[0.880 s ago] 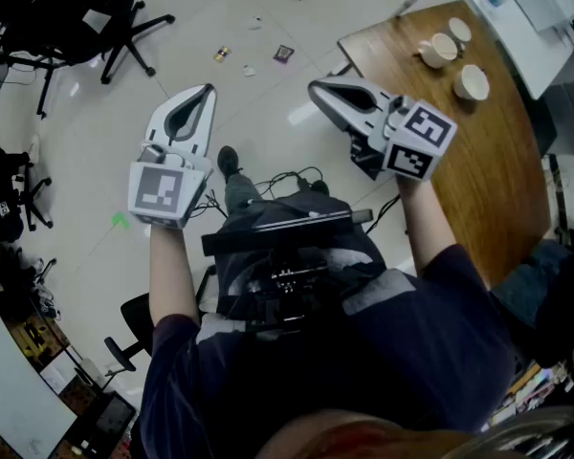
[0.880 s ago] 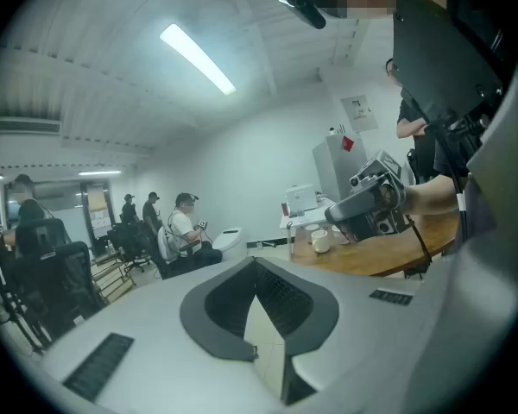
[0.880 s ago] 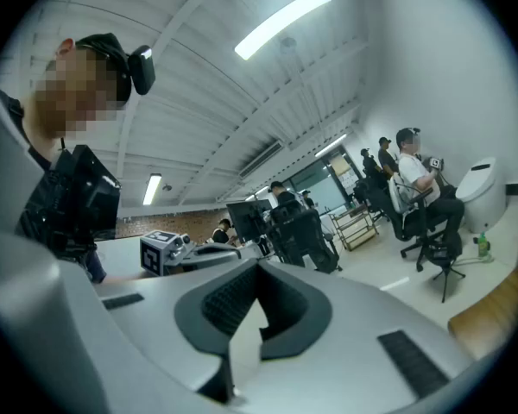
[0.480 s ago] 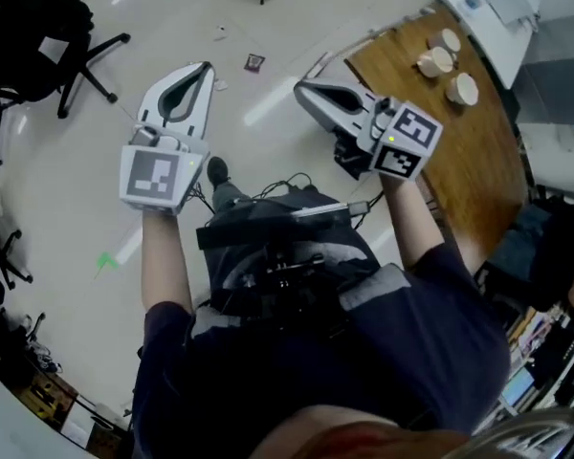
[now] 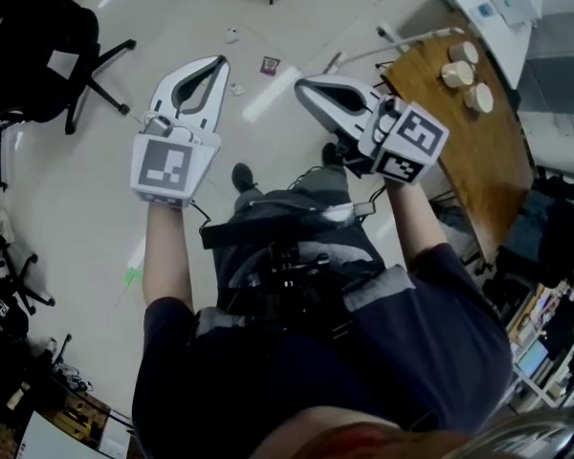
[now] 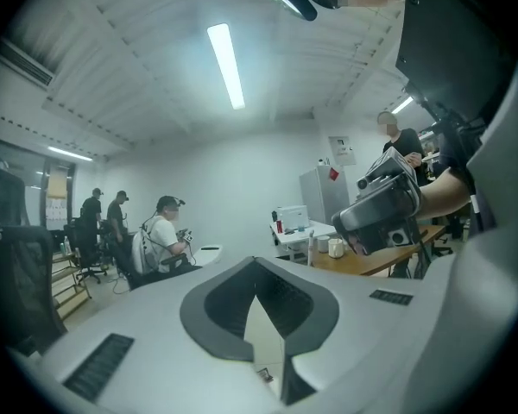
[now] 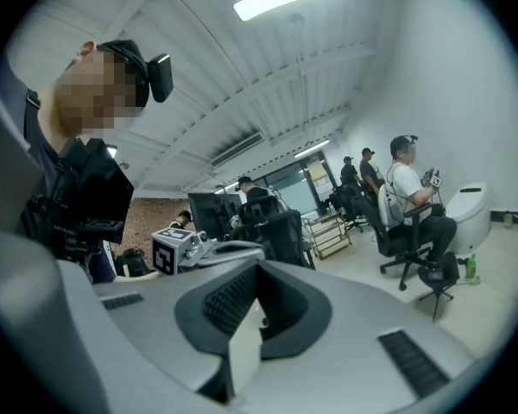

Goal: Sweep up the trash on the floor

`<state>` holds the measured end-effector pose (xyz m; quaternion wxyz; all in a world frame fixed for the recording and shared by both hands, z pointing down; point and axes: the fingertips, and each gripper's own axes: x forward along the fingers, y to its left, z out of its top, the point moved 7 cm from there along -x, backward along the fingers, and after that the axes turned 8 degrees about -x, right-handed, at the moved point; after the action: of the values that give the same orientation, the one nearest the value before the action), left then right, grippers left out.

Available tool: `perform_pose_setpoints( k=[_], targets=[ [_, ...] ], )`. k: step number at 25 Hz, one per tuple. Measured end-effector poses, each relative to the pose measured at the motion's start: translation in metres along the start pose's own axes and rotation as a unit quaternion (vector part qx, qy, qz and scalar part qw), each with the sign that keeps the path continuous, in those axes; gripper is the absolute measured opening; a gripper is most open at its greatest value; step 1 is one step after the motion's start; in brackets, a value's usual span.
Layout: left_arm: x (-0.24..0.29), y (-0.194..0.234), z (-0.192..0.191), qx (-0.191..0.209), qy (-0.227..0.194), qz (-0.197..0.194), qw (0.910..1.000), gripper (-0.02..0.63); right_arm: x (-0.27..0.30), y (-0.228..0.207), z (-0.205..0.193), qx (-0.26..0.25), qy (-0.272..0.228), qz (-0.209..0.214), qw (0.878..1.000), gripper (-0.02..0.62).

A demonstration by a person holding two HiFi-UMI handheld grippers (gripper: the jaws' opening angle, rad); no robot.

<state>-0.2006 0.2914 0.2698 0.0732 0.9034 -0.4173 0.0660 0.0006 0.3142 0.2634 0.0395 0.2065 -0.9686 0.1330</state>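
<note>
Left gripper point(image 5: 218, 62) was closed and empty, raised left of the wooden desk point(image 5: 471, 161), right gripper point(image 5: 302, 85) closed and empty, nearer the desk, trash point(image 5: 270, 64) lay on the floor point(image 5: 77, 189), well left of the desk.

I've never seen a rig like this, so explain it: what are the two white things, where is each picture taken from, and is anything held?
No robot here: a person holds a pinching tool in each hand, each ending in two fingers. One picture comes from a camera on the person's head, looking steeply down at the left gripper and the right gripper in front of the body. The other two come from cameras riding on each gripper, looking along its fingers into an office. Both pairs of fingers are closed, with nothing between them. On the pale floor ahead lie a few small scraps of trash, untouched. At right stands a wooden table with cups; a black office chair is at upper left.
</note>
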Motion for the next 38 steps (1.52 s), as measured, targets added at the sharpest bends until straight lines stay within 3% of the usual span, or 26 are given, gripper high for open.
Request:
perform_pose_setpoints(
  k=[5, 9, 13, 18, 22, 28, 31, 35, 38],
  targets=[
    [0.046, 0.021, 0.013, 0.007, 0.011, -0.029, 0.9995, 0.005, -0.004, -0.051, 0.011, 0.011, -0.008, -0.050, 0.999, 0.015],
    [0.101, 0.023, 0.018, 0.009, 0.019, -0.039, 0.9990, 0.005, -0.019, -0.103, 0.019, 0.006, -0.007, -0.059, 0.998, 0.015],
    [0.176, 0.026, 0.029, 0.023, 0.033, -0.032, 0.9987, 0.005, -0.032, -0.177, 0.033, 0.007, -0.028, -0.047, 0.998, 0.015],
    [0.277, 0.024, 0.045, 0.032, 0.048, -0.010, 0.9983, 0.005, -0.061, -0.284, 0.053, 0.031, -0.088, -0.069, 0.993, 0.015],
    [0.343, 0.021, 0.061, 0.025, 0.040, -0.013, 0.9988, 0.005, -0.077, -0.344, 0.063, 0.029, -0.073, -0.068, 0.995, 0.015],
    [0.425, 0.004, 0.070, 0.056, 0.058, -0.088, 0.9929, 0.005, -0.109, -0.392, 0.081, 0.035, -0.108, -0.113, 0.987, 0.015],
    [0.461, -0.011, 0.067, 0.072, 0.065, -0.140, 0.9854, 0.005, -0.135, -0.404, 0.087, 0.022, -0.108, -0.165, 0.980, 0.015],
    [0.502, -0.034, 0.050, 0.085, 0.078, -0.218, 0.9691, 0.005, -0.175, -0.408, 0.082, 0.028, -0.111, -0.255, 0.960, 0.015],
    [0.530, -0.053, 0.027, 0.101, 0.095, -0.276, 0.9510, 0.005, -0.200, -0.408, 0.070, 0.030, -0.100, -0.335, 0.936, 0.015]
  ],
)
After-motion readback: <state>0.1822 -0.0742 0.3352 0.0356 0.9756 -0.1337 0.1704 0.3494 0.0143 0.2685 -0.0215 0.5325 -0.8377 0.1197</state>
